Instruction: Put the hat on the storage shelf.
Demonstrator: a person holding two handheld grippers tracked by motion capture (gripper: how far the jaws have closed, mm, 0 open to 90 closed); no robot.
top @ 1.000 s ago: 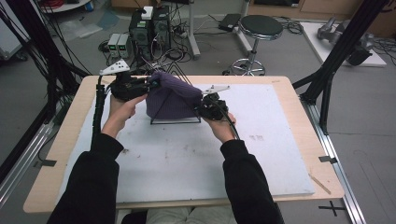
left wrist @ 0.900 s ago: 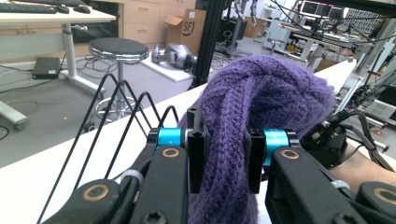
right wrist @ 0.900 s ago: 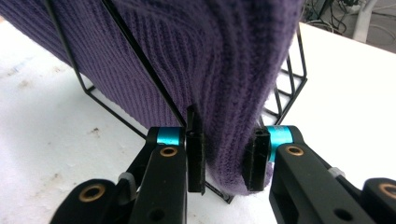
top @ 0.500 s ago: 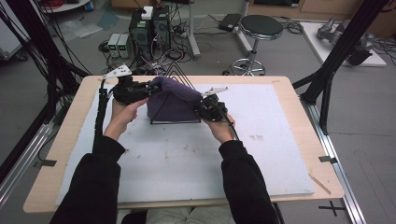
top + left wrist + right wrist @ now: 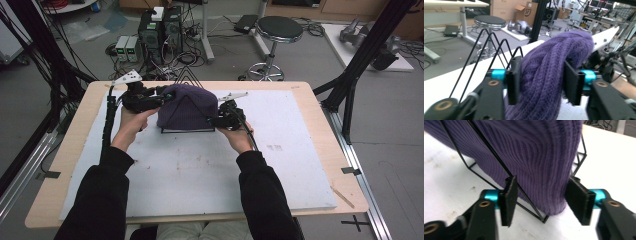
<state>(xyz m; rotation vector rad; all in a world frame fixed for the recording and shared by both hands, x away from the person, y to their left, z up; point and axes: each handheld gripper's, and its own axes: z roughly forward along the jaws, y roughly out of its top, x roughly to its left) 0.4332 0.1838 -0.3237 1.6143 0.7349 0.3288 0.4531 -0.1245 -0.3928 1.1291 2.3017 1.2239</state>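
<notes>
Fingers, left: my left fingers (image 5: 541, 85) have just been opening; the purple knit hat (image 5: 187, 107) sits between the pads, the left pad against the wool, a gap showing at the right pad. No clamp now.
Fingers, right: my right fingers (image 5: 546, 202) have just been opening too; the hat's lower edge and one rod of the black wire stand (image 5: 186, 131) lie between them, pads clear of the knit on both sides.
Hat: draped over the wire stand, at the far middle of the desk, between my two hands.
Stand: thin black rods, triangular peaks poking up behind the hat; base frame flat on the mat.
Hands: left hand (image 5: 131, 120) on the hat's left side, right hand (image 5: 239, 137) on its right; black sleeves.
Surface: white mat (image 5: 210, 170) on a pale wooden desk (image 5: 325, 125), scuffed with faint grey smudges.
Room: grey floor; round black stool (image 5: 277, 30) on a chrome base beyond the desk; computer towers (image 5: 160, 27) and tangled cables at far left; black frame struts (image 5: 370, 50) at right.
</notes>
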